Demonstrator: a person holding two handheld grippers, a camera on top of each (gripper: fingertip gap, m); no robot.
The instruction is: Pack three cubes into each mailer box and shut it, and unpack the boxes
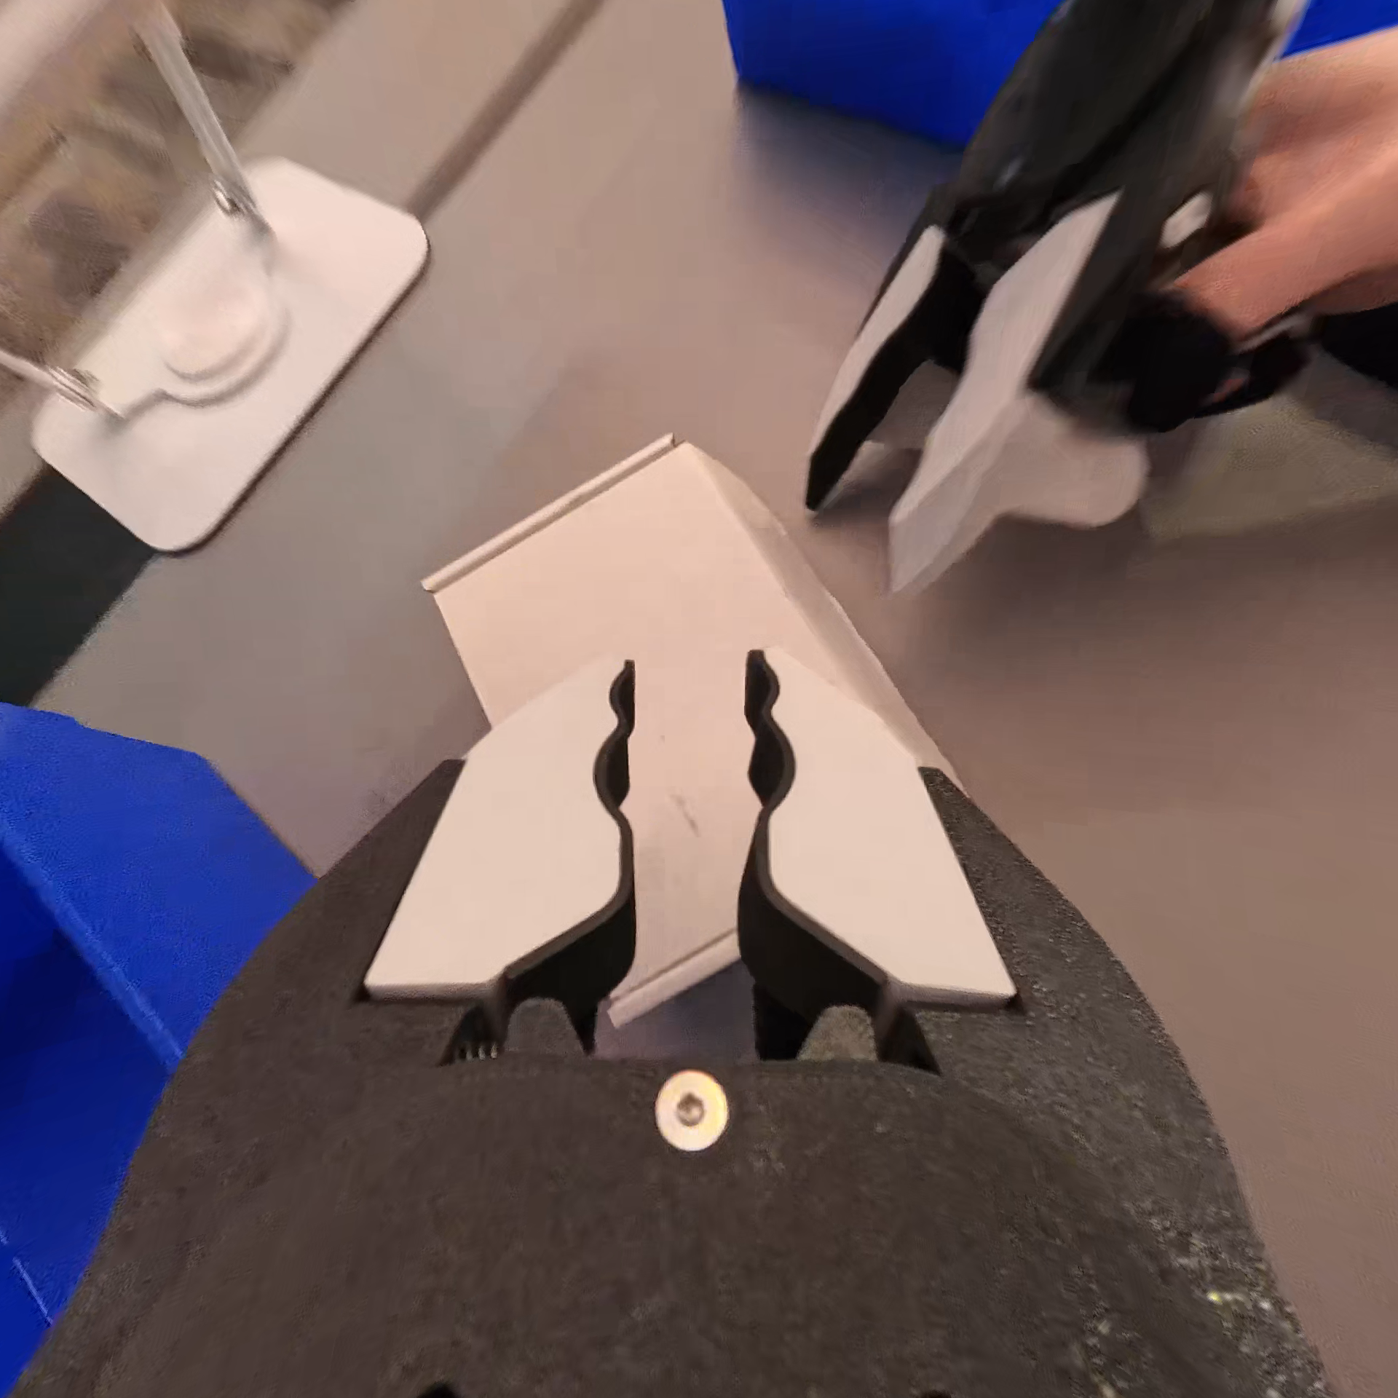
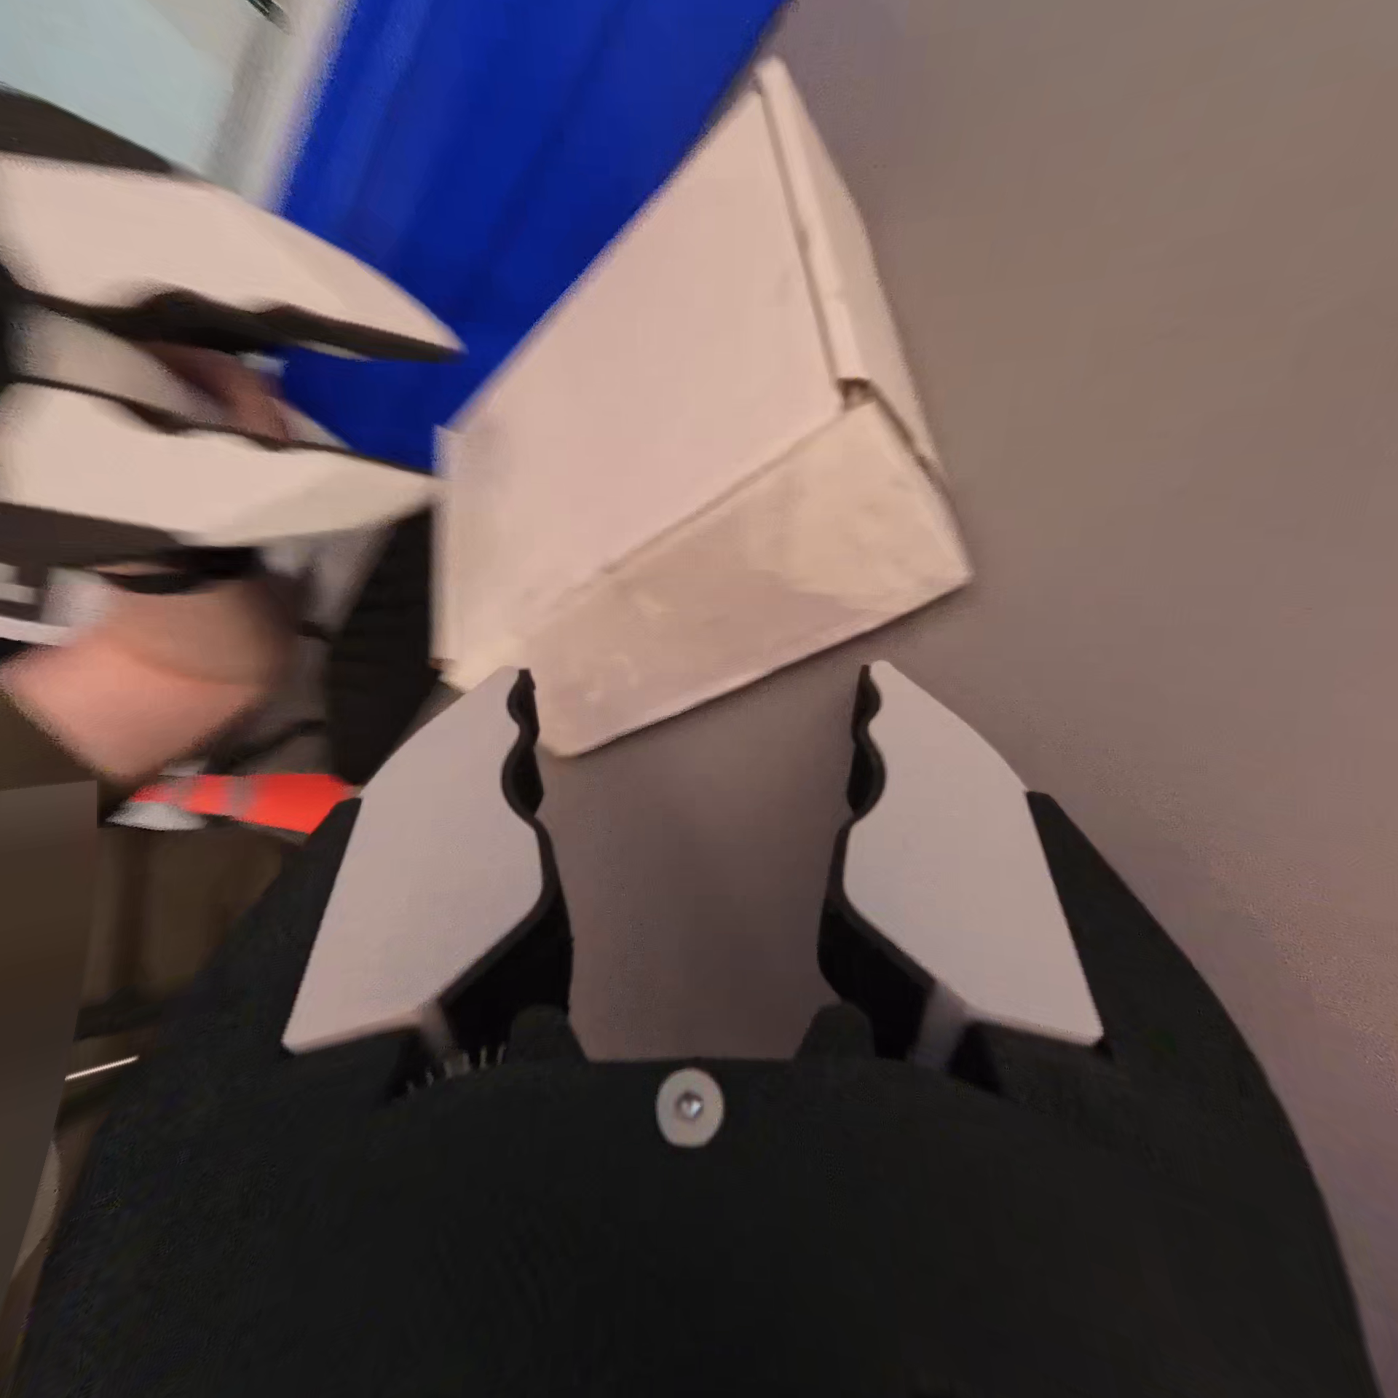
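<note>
A closed white mailer box [image 1: 650,545] lies on the grey table [image 1: 1097,794]. My left gripper [image 1: 690,662] is open and hovers just over the box's near half, with the lid showing between its fingers. My right gripper [image 1: 870,522] is open and empty, tips down near the table just right of the box, held by a hand. In the right wrist view the box [image 2: 681,454] lies just ahead of the open right gripper [image 2: 694,673], its near corner between the fingertips. The left gripper [image 2: 442,420] is blurred at the box's left edge. No cubes are visible.
A blue bin [image 1: 113,870] stands close on the left and another blue bin [image 1: 870,60] at the back right. A white stand base [image 1: 227,340] with a clear pole sits at the back left. The blue bin [image 2: 492,189] lies behind the box.
</note>
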